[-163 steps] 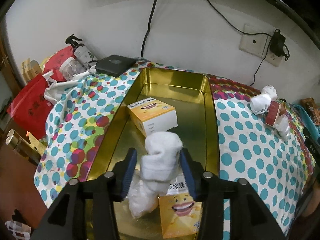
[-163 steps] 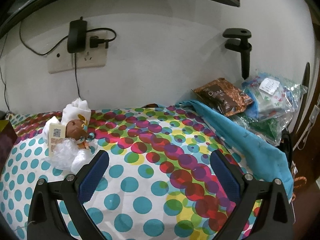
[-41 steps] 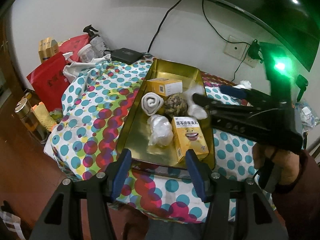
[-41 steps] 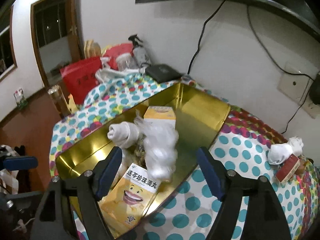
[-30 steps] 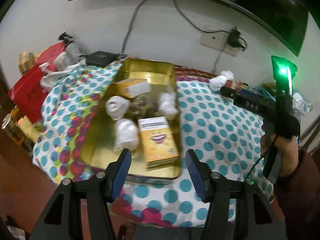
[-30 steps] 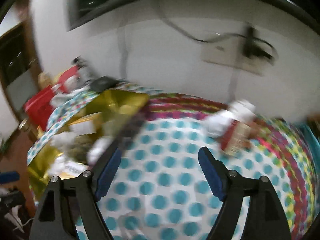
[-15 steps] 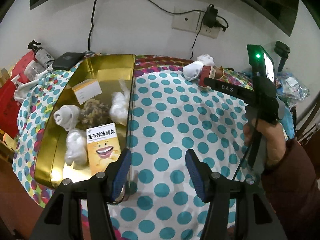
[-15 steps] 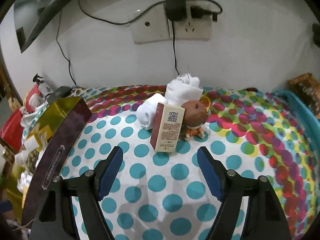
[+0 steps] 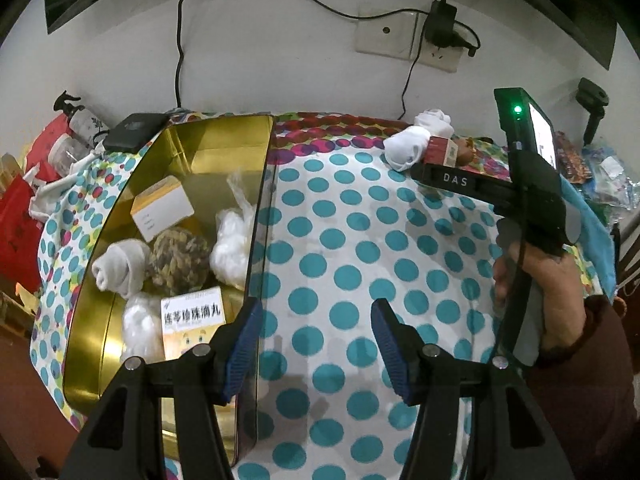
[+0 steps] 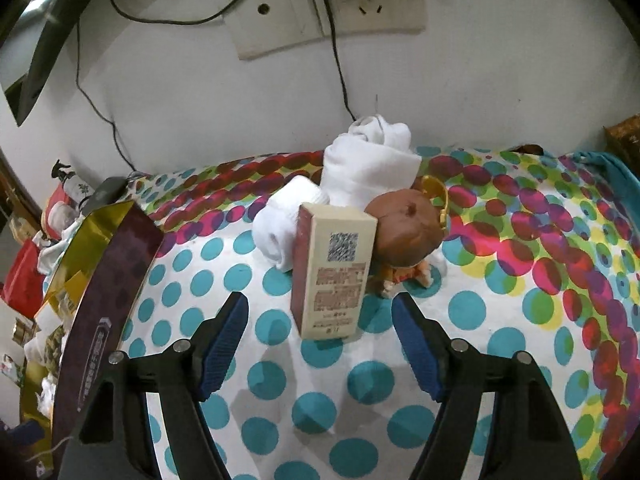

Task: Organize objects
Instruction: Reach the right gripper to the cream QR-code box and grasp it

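Two empty claws stay wide, and the right claw (image 10: pixel 320 340) has just been closing a little, lining up to grab the small box (image 10: pixel 334 270) for the gold tin (image 9: pixel 208 152).

A surface covered by a white cloth with teal and multicoloured dots (image 9: pixel 344 248) is seen. A rectangular gold metal tin (image 9: pixel 96 320) rests at its left; rolled white socks (image 10: pixel 360 176), a cream-and-maroon carton (image 10: pixel 336 276) and a brown-headed doll (image 10: pixel 404 236) are clustered at the far side.

gold metal tin (image 9: pixel 208 148): open, holds two boxes, sock rolls | cream-and-red carton (image 10: pixel 334 276): leaning on white sock rolls (image 10: pixel 360 172), brown-headed doll (image 10: pixel 404 232) beside
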The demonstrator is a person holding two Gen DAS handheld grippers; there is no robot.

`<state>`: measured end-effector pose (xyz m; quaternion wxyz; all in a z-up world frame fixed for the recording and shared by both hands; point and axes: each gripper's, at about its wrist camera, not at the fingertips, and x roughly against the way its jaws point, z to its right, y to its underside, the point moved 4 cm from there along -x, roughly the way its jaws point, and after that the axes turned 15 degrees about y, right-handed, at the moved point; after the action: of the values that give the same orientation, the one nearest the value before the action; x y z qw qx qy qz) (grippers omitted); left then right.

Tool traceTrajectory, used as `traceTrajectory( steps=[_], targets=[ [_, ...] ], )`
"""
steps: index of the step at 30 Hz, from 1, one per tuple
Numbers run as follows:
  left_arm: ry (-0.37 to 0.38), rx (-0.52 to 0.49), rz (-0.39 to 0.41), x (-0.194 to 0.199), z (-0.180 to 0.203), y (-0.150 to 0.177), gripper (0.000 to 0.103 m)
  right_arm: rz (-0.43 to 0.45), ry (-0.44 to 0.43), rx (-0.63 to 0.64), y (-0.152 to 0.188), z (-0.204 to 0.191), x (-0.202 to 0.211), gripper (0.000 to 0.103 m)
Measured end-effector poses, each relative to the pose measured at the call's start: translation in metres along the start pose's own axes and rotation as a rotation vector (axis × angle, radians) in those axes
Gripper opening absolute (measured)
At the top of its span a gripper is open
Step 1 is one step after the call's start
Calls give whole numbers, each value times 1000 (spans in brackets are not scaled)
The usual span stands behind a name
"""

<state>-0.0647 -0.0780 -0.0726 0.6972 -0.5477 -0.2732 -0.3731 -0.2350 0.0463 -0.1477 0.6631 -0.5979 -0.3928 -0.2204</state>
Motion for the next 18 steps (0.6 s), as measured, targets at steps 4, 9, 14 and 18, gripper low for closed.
traceTrajectory(
  steps=[4,9,14,18],
  targets=[
    [-22,-17,2,-12,1,-13,58,3,5,4,-3,0,-7,67],
    [-37,-49,-4,-32,5,-32,58,22,-3,21,-4,1,-9,64],
    [-36,-93,18,-52,9,-58,58,10,-33,15,-3,4,-15,54],
    [-23,-122,17,-73,11,-81,58,2,-68,0,-4,9,-17,38]
  ],
)
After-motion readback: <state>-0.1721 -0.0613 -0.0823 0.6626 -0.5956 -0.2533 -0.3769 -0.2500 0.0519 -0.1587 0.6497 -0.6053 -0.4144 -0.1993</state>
